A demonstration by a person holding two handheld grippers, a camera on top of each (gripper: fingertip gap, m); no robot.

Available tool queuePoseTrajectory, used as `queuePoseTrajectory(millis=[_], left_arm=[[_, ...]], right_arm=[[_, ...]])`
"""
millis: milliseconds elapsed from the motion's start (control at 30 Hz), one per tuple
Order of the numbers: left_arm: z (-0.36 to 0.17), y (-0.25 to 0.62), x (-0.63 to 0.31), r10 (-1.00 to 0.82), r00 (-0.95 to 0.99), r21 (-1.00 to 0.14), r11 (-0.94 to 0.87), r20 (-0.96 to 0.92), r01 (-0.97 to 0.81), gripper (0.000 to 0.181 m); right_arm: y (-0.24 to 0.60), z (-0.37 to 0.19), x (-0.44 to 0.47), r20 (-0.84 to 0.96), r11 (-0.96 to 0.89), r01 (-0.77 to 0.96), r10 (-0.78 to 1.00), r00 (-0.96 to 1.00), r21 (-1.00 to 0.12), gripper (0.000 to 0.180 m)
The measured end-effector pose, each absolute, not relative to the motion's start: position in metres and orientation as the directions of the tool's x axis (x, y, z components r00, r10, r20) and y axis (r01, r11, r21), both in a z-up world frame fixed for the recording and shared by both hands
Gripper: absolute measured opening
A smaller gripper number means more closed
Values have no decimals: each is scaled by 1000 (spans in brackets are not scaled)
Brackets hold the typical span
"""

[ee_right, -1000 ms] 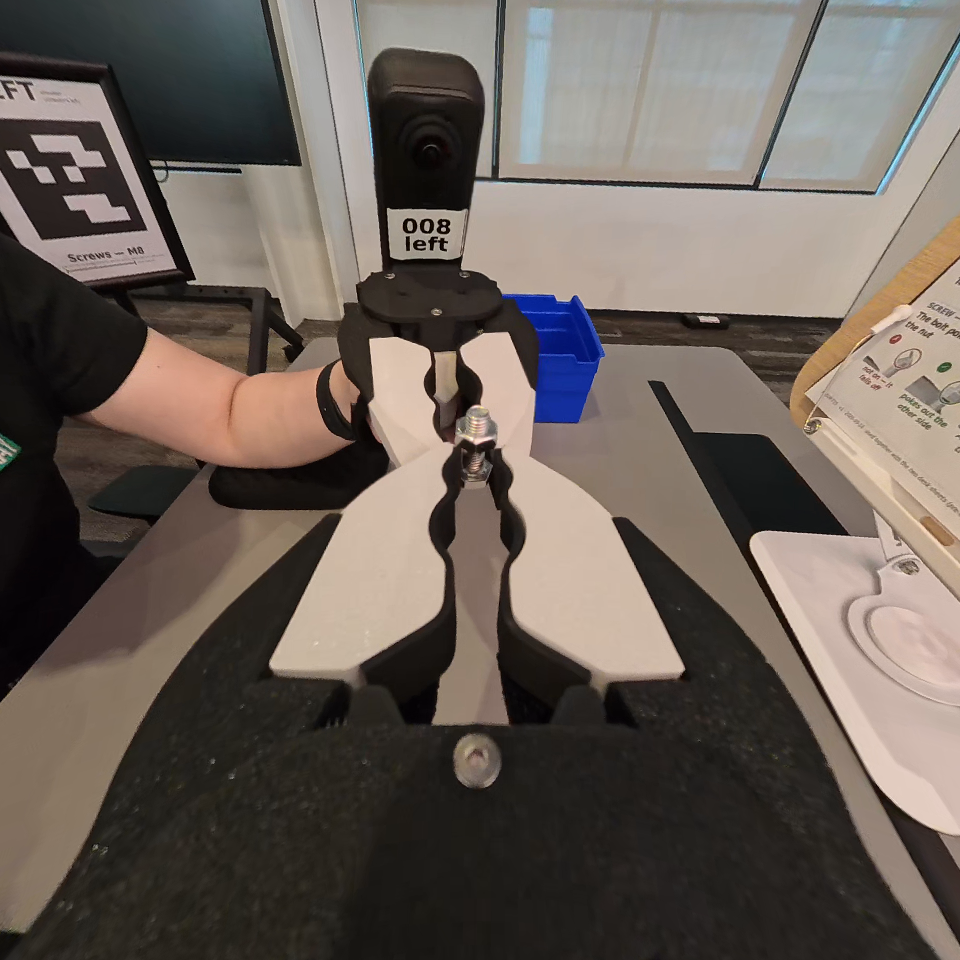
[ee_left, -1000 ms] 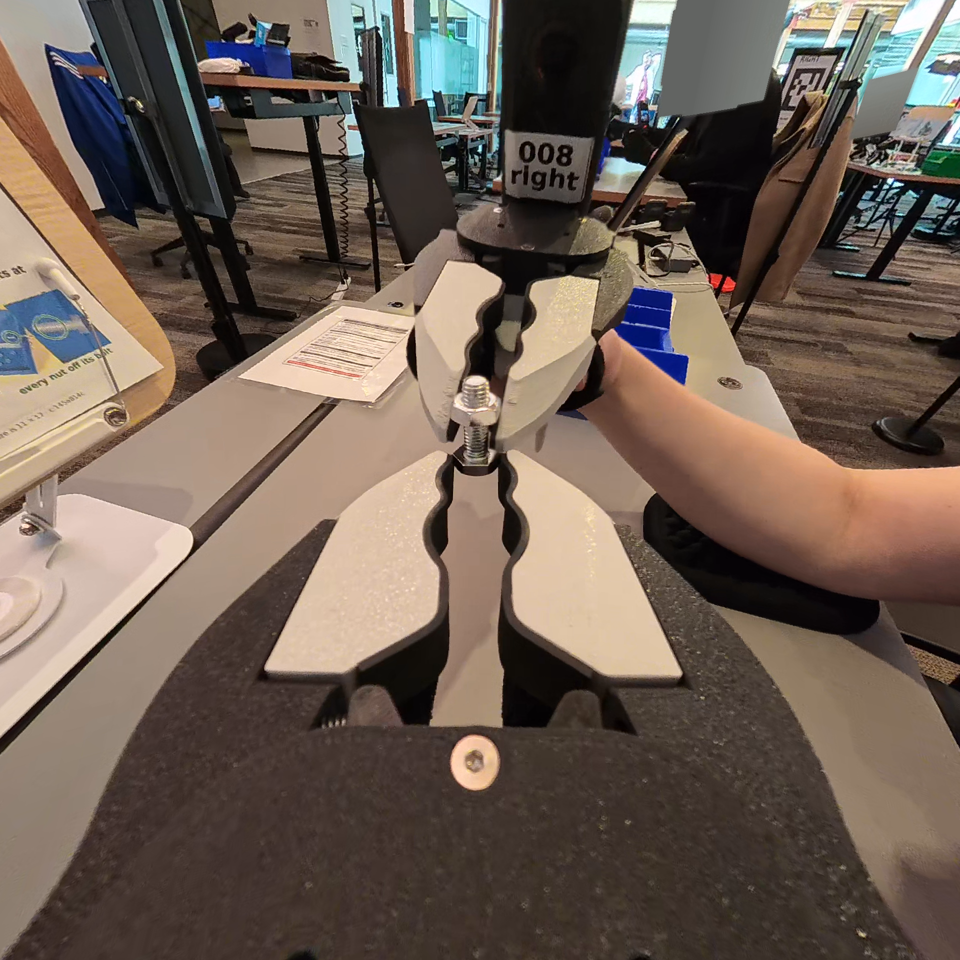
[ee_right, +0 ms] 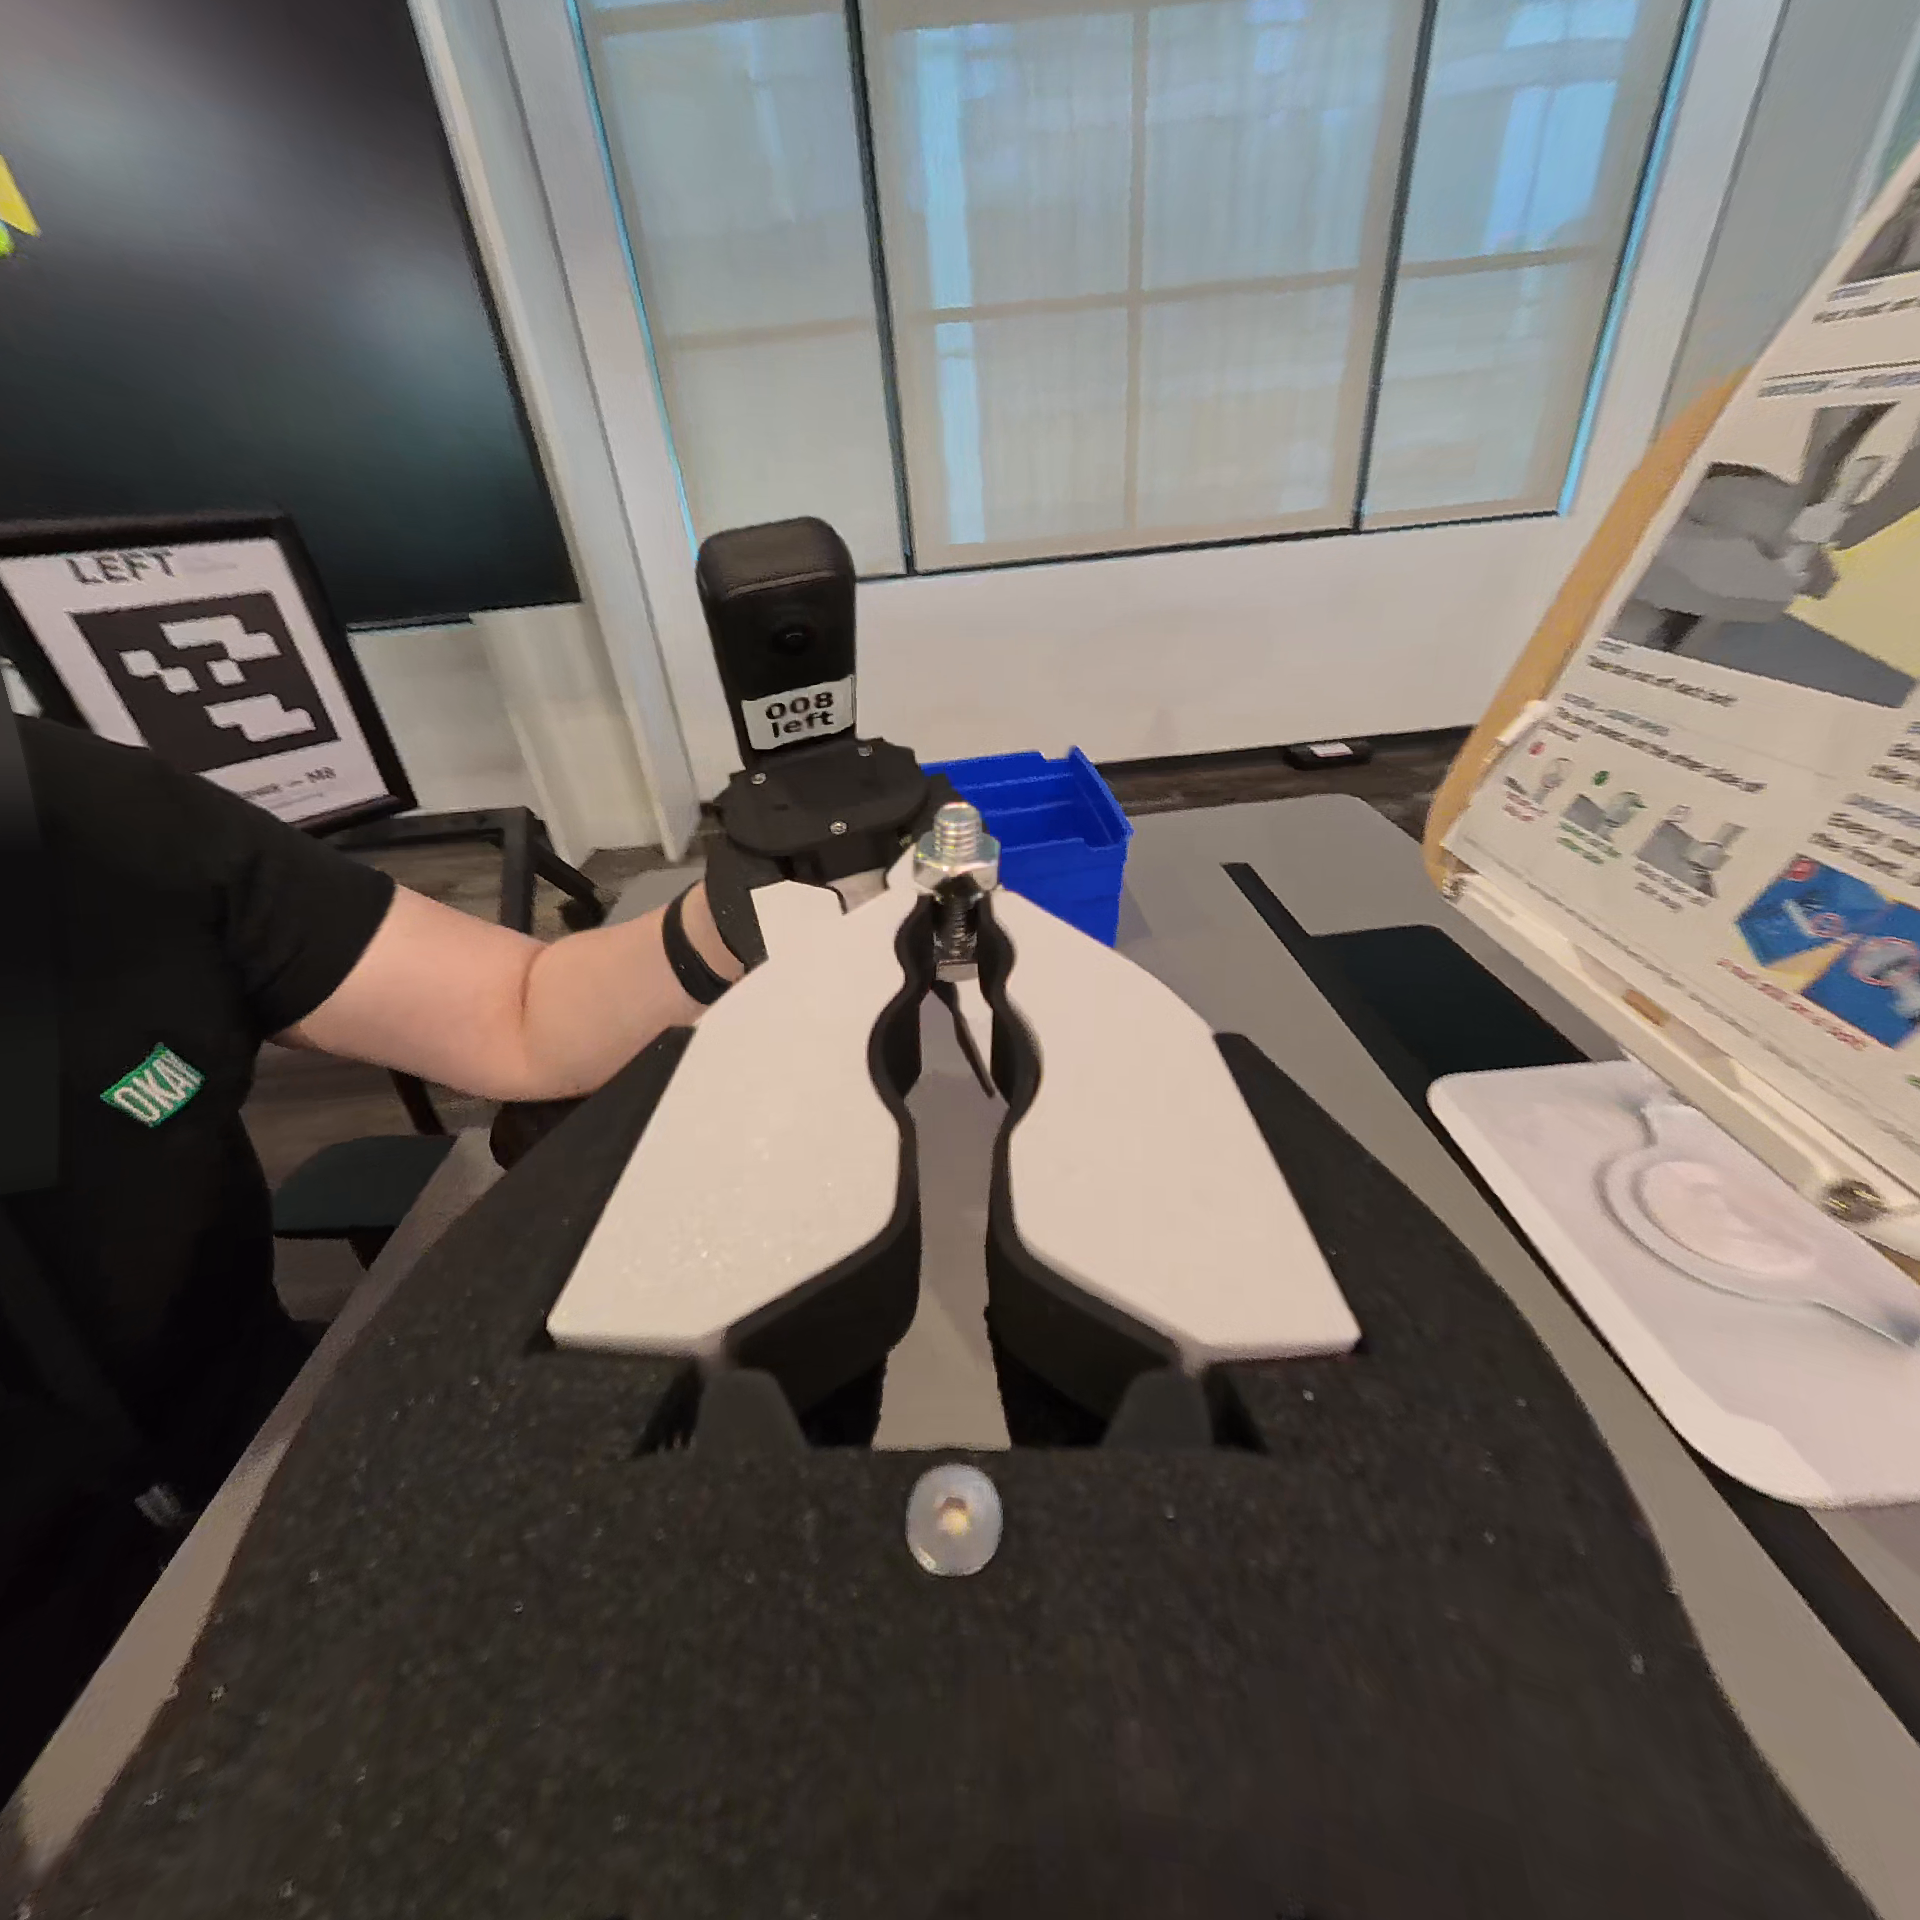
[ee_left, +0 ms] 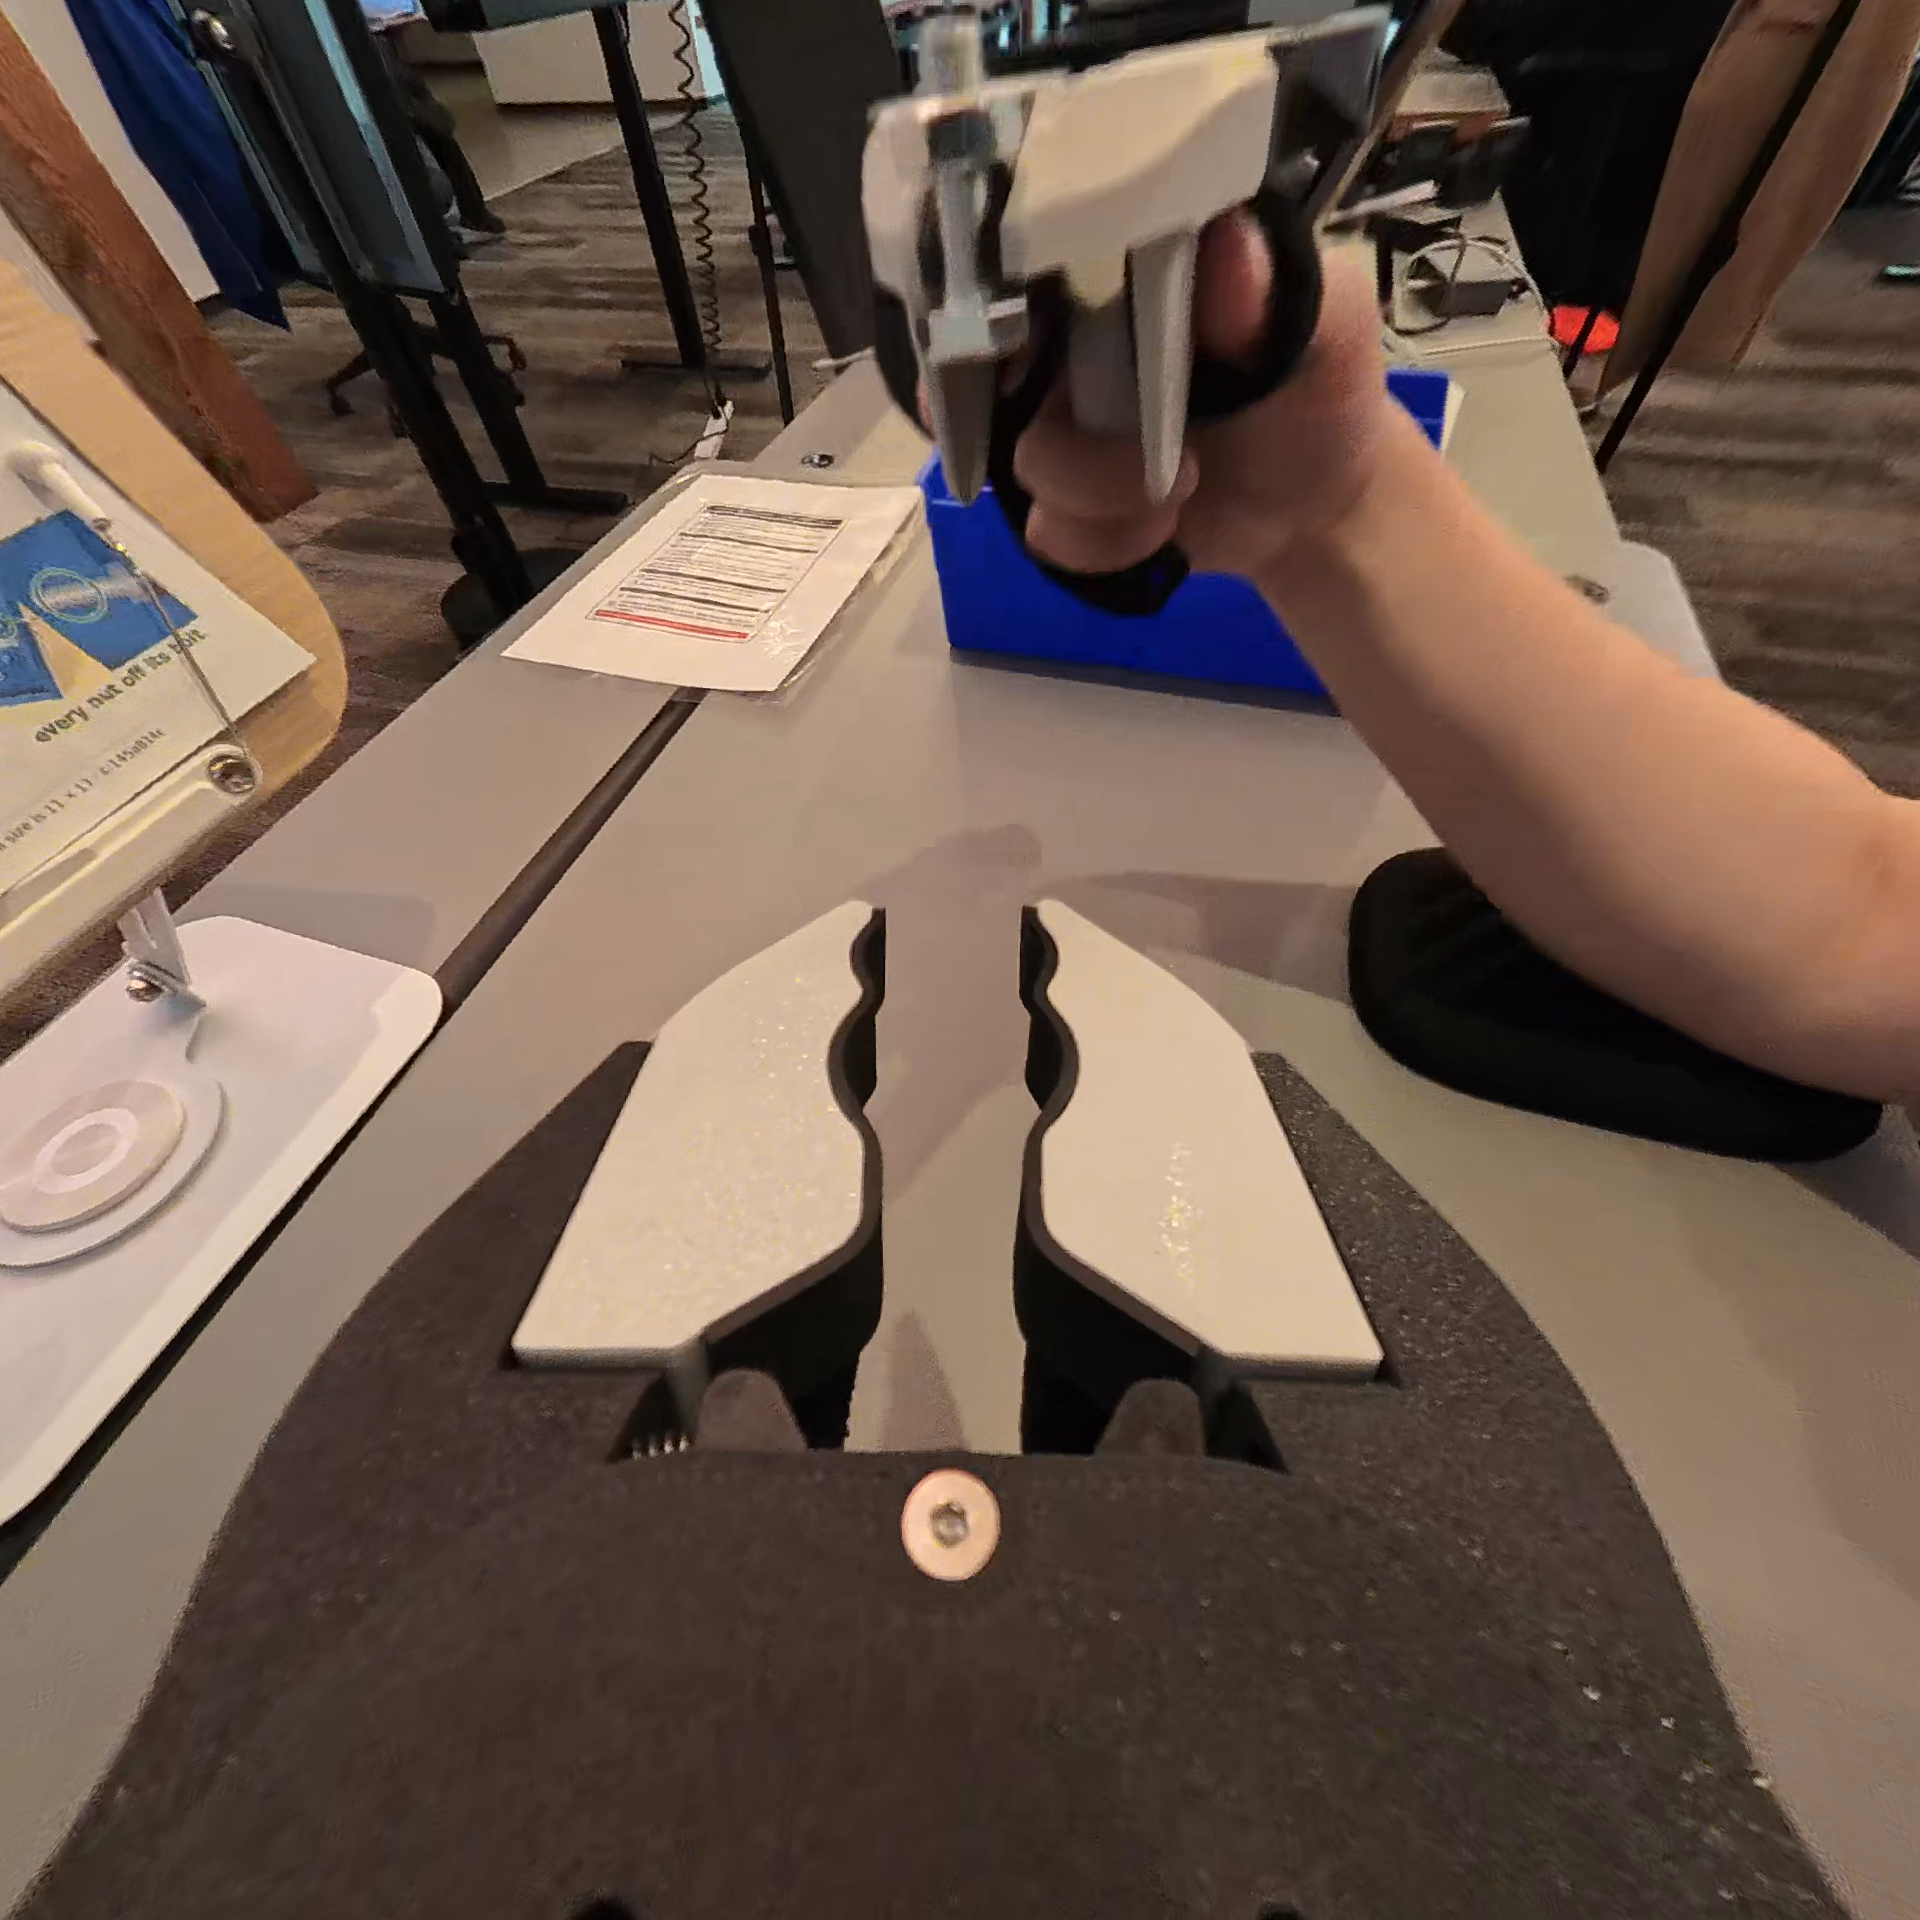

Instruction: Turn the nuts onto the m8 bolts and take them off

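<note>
1. The bolt (ee_right: 954,914) is small bright steel: stiff, smooth, light for the jaws, and I judge it will twist or slip if pinched on the threads. The better hold is low on the shank or on the hex piece at the bottom, leaving the threaded end free.
2. It stands upright, clamped at its lower end between the tips of the right gripper (ee_right: 954,940), which is held above the table (ee_left: 1091,790).
3. The nut (ee_right: 956,857) sits near the top of the thread, with the tip poking through. Its flats give the only sure grip for turning.
4. Count: one bolt and one nut for certain. I cannot tell whether the lower hex piece is the bolt's head or a second nut.
5. The left gripper (ee_left: 951,914) is moderately parted and empty, low over the table and well apart from the bolt.
6. One blue bin (ee_left: 1091,623) shows in each view; whether it is the same bin I cannot tell.
7. Also on the table: one printed sheet (ee_left: 727,582) and one black arm pad (ee_left: 1538,1039) under the person's forearm.
</note>
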State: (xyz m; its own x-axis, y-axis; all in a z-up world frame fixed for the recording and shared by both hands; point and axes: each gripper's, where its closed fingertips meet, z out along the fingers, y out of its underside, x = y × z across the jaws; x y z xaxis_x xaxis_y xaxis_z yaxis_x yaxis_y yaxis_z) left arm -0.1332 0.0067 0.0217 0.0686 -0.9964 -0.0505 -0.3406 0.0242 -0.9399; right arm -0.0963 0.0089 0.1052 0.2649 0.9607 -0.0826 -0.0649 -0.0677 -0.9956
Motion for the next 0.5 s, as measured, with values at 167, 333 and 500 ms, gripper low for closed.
queuePoseTrajectory(millis=[167, 333, 500], left_arm=[[33, -16, -128, -1000, -13, -951, 12, -8, -308, 23], [42, -21, -131, -1000, -21, -954, 28, -23, -299, 23], [54, -20, -134, -1000, -6, -967, 24, -24, -254, 19]], right_arm=[[-10, 119, -55, -71, -102, 47, 894, 443, -994, 7], [-37, 102, 25, -98, -285, 196, 763, 639, -938, 7], [-55, 60, 141, -146, -556, 176, 486, 862, -812, 7]])
